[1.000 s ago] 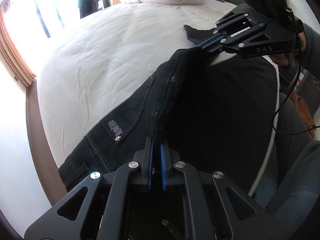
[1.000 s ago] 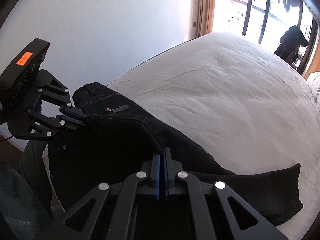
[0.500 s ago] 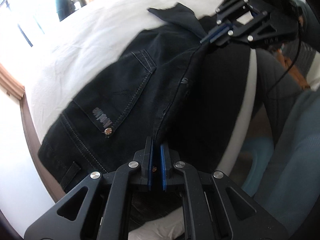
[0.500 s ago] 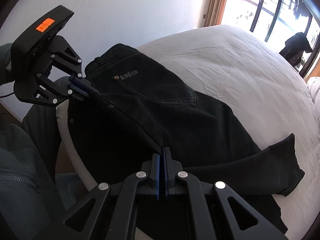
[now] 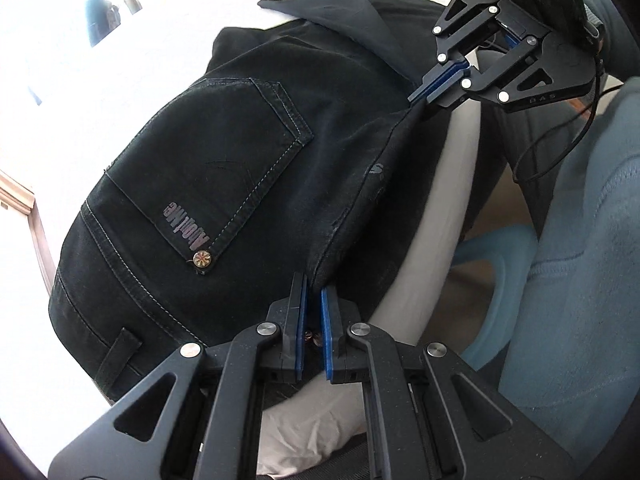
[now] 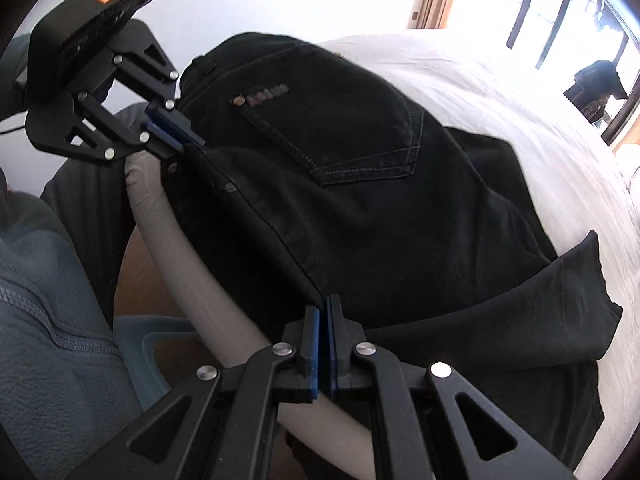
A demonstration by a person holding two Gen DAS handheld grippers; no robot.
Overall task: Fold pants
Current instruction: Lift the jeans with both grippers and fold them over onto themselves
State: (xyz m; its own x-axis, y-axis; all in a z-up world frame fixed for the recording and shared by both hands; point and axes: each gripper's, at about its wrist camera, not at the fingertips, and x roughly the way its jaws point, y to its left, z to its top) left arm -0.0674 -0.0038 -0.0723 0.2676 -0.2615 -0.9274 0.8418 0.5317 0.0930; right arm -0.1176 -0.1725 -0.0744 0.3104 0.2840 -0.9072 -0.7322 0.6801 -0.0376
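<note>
Black jeans (image 5: 248, 152) lie over the near edge of a white bed (image 5: 60, 80), back pocket with a logo patch facing up; they also show in the right wrist view (image 6: 360, 184). My left gripper (image 5: 313, 286) is shut on the folded edge of the pants near the waistband. My right gripper (image 6: 323, 308) is shut on the same edge further along, toward the legs. Each gripper shows in the other's view: the right gripper (image 5: 420, 98) at top right, the left gripper (image 6: 192, 144) at upper left. A pant leg end (image 6: 576, 300) lies on the bed.
The bed's rounded grey edge (image 6: 180, 264) runs below the held fold. The person's blue-grey clothing (image 5: 580, 260) and a light blue object (image 5: 496, 280) are close beside the bed. A window with dark bars (image 6: 560, 8) is behind the bed.
Both grippers have pulled the held fold toward the bed's near edge and down. The pants now lie flatter, with the back pocket spread out in view.
</note>
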